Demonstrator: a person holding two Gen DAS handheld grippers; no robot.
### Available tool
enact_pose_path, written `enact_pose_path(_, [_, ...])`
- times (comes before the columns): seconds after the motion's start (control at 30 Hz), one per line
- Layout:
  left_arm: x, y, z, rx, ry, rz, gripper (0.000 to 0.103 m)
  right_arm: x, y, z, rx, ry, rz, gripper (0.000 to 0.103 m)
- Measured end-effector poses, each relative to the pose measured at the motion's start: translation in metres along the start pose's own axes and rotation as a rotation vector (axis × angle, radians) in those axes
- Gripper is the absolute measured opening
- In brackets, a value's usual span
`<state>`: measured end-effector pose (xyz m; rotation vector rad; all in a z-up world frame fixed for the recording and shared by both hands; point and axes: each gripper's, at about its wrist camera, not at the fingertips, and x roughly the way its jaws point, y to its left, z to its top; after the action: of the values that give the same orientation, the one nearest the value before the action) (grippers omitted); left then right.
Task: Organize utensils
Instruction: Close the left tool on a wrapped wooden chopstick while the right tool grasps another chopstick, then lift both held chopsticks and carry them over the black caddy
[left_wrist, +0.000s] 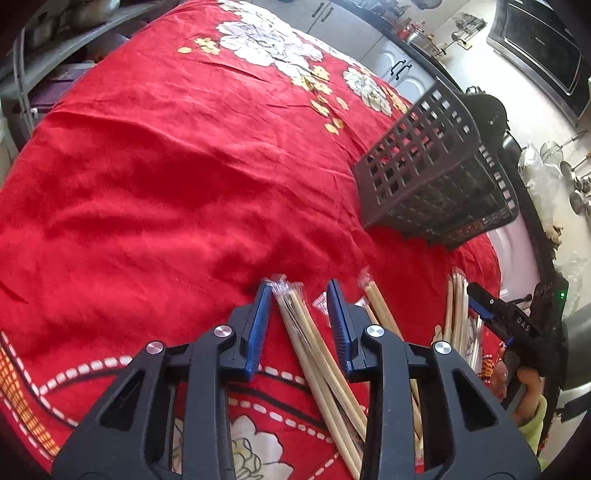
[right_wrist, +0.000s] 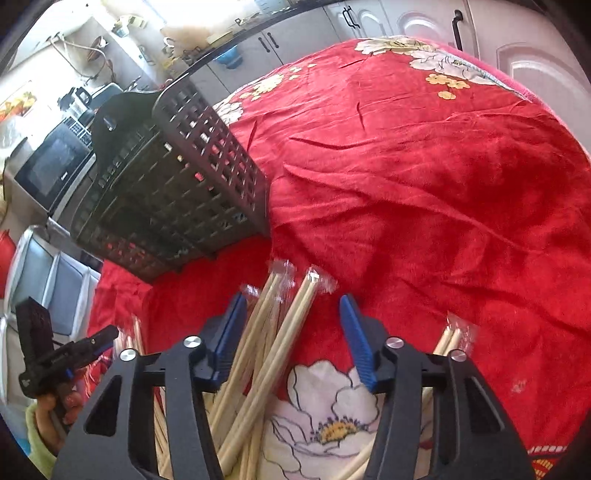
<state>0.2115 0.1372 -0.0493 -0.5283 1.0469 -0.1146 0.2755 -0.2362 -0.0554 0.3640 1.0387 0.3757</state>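
The wrapped chopsticks (left_wrist: 317, 354) lie in a loose pile on the red flowered cloth (left_wrist: 166, 184), at about 6 o'clock in both wrist views. Each pair sits in a thin clear wrapper, and the pale sticks cross over one another.

In the left wrist view, one wrapped pair runs up between the two blue pads of the left gripper (left_wrist: 301, 295). The pads stand a little apart on each side of the pair, and a gap shows on both sides, so this claw is open and is not pinching the sticks. More chopsticks (left_wrist: 384, 314) lie just past its right pad, at about 5 o'clock.

In the right wrist view, a bunch of chopsticks (right_wrist: 273, 332) fans out between the pads of the right gripper (right_wrist: 293, 301). The sticks lean near the left pad, and red cloth shows next to the right pad. This claw is open too, wider than the sticks. One more wrapped pair (right_wrist: 452, 338) lies outside it, at about 4 o'clock.

The black plastic basket (left_wrist: 436, 173) stands on the cloth beyond the pile, at about 2 o'clock in the left view and 10 o'clock in the right view. It has square holes in its sides.

Past the cloth there are grey cupboards (right_wrist: 295, 37) and a microwave (right_wrist: 55, 166).
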Motion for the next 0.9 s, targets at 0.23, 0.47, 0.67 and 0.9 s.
enact_pose_path(0.23, [0.003, 0.002, 0.011, 0.012, 0.015, 0.011, 0.025, 0.003, -0.008, 0.010, 0.038, 0.007, 0.016, 0.030])
enact_pose_path(0.47, [0.006, -0.007, 0.013, 0.048, 0.039, 0.012, 0.013, 0.004, -0.013, 0.013, 0.058, 0.005, 0.024, 0.018])
enact_pose_path(0.67, [0.005, -0.012, 0.015, 0.085, 0.025, 0.022, 0.008, 0.002, -0.014, 0.015, 0.050, 0.002, 0.031, 0.011])
enact_pose_path(0.9, [-0.006, -0.022, 0.024, 0.126, -0.009, 0.003, 0.007, -0.005, -0.010, 0.017, 0.022, -0.012, 0.047, 0.001])
